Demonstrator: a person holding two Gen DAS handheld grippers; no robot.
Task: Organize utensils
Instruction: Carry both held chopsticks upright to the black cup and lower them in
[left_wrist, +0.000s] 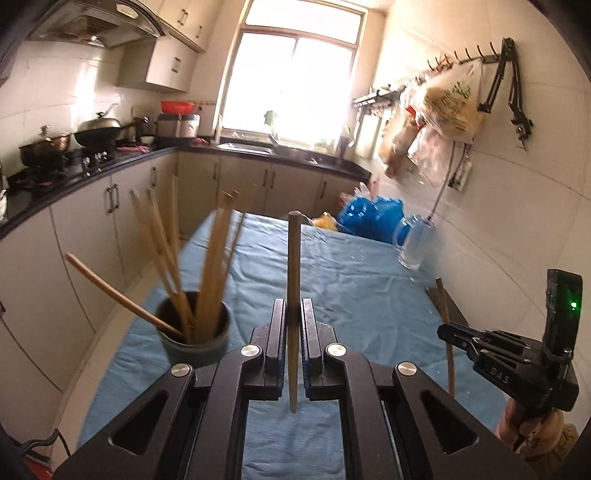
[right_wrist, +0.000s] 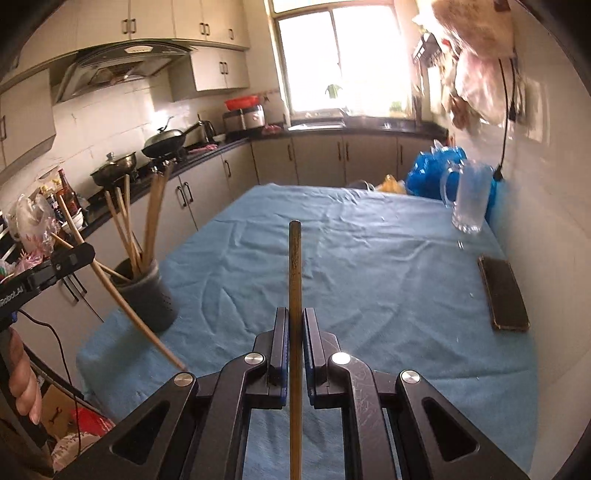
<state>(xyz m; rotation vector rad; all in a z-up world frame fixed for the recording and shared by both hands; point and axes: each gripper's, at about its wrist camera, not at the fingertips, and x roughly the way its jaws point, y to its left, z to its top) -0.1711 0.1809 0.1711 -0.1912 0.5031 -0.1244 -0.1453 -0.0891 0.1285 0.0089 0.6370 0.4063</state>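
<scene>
A dark round holder (left_wrist: 194, 332) with several wooden chopsticks (left_wrist: 214, 254) stands on the blue cloth at the table's left edge; it also shows in the right wrist view (right_wrist: 146, 295). My left gripper (left_wrist: 294, 314) is shut on one wooden chopstick (left_wrist: 293, 258), held upright just right of the holder. My right gripper (right_wrist: 295, 332) is shut on another chopstick (right_wrist: 295, 266), held upright over the near middle of the table. The right gripper also shows at the right of the left wrist view (left_wrist: 448, 330). The left gripper also shows at the left of the right wrist view (right_wrist: 86, 254).
A blue cloth (right_wrist: 369, 266) covers the table. A glass mug (right_wrist: 467, 203) and blue plastic bag (right_wrist: 432, 170) stand at the far right. A dark phone (right_wrist: 504, 293) lies at the right edge by the wall. Kitchen counter with pots (right_wrist: 162, 142) runs along the left.
</scene>
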